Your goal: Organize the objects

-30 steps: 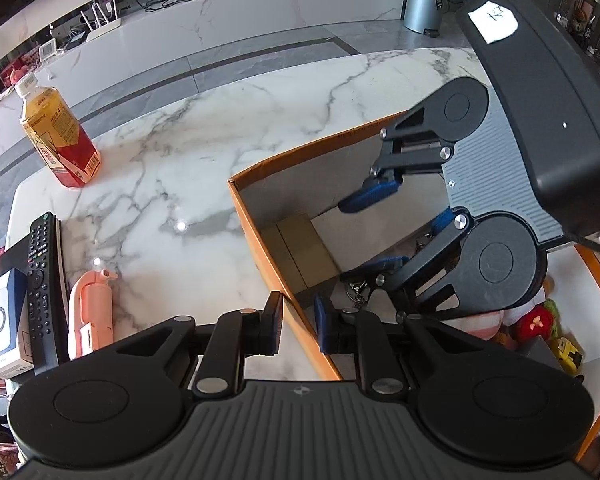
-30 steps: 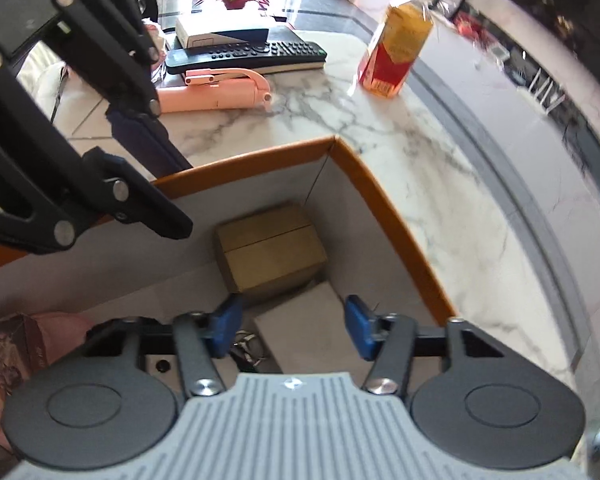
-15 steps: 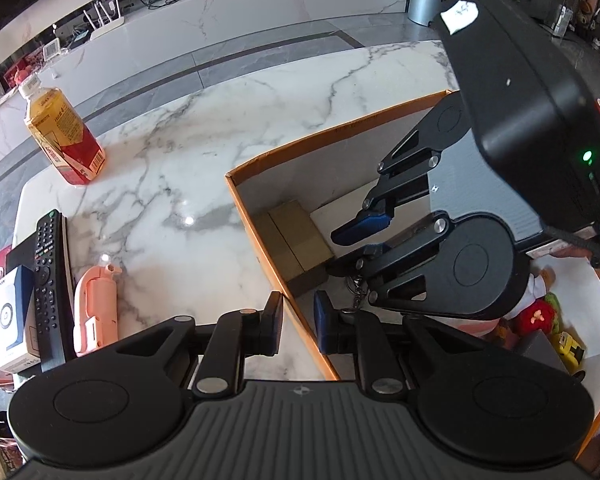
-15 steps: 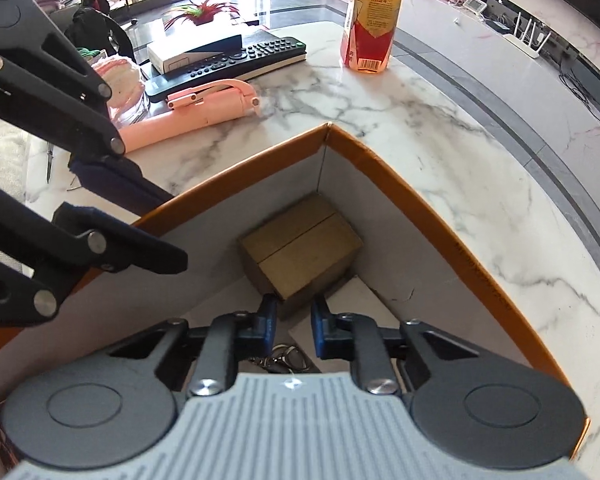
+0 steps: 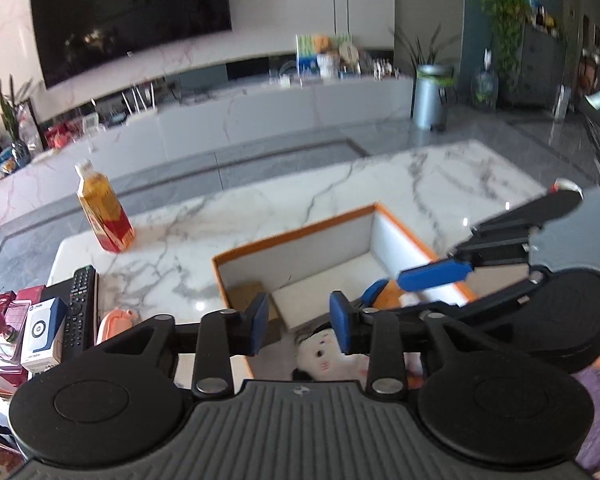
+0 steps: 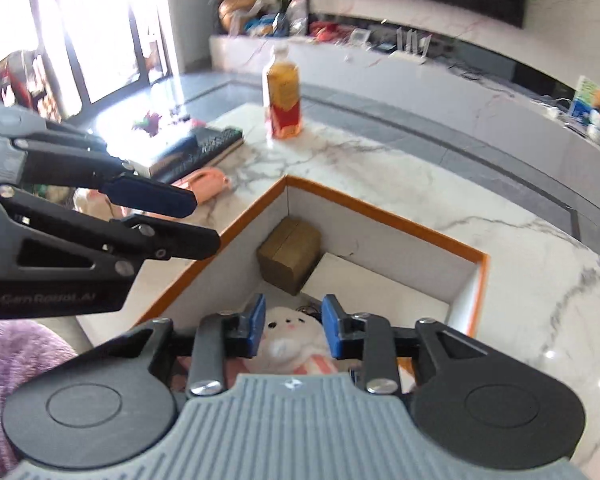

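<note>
An orange-rimmed box [image 5: 292,236] [image 6: 384,216] sits on the marble table. Inside lie a brown carton [image 6: 290,254] [image 5: 244,292], a white plush toy [image 6: 288,332] [image 5: 324,354] and a key ring [image 6: 308,310]. My left gripper [image 5: 299,322] is open above the box's near edge, over the plush. My right gripper [image 6: 292,328] is open, its blue pads either side of the plush head but above it; I cannot tell any contact. Each gripper shows in the other's view: the right [image 5: 416,280], the left [image 6: 196,216].
A tea bottle [image 5: 104,210] [image 6: 282,96] stands on the table [image 5: 300,196] beyond the box. A black remote [image 5: 78,306] [image 6: 208,146], a pink handheld fan [image 5: 114,320] [image 6: 206,180] and a small white-blue box [image 5: 40,332] lie at the table's end. A TV counter runs behind.
Both grippers have risen and tilted up away from the box floor. The right gripper, shut by the key ring half a second ago, has opened. The left gripper has opened wider.
</note>
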`<control>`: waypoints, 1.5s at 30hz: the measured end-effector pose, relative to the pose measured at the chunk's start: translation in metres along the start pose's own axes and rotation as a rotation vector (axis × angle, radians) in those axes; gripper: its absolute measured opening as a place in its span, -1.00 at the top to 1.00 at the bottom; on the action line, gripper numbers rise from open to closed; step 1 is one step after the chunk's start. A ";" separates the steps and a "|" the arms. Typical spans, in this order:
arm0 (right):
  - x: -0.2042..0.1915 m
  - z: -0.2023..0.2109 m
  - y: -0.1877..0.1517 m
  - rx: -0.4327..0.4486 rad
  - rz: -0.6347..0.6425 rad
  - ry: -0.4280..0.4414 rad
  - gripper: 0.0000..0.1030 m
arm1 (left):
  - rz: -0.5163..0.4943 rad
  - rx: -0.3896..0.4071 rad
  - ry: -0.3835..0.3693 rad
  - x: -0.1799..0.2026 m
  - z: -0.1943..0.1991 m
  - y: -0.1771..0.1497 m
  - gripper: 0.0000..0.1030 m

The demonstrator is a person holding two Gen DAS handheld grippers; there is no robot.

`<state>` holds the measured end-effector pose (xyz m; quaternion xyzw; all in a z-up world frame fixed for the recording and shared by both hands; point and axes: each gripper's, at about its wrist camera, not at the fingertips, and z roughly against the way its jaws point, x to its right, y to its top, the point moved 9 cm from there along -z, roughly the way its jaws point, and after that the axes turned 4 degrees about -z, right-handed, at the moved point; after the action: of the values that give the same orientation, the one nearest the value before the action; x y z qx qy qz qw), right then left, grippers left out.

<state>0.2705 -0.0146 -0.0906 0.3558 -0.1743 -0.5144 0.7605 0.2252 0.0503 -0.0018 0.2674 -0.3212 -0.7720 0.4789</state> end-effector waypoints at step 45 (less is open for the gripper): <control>-0.010 0.183 -0.119 0.274 -0.264 -0.151 -0.76 | 0.244 0.044 0.341 0.085 0.094 -0.079 -0.85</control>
<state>0.0724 -0.0973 -0.0503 0.4360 -0.2511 -0.6065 0.6157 0.0785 0.0215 -0.0093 0.3639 -0.2824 -0.6444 0.6104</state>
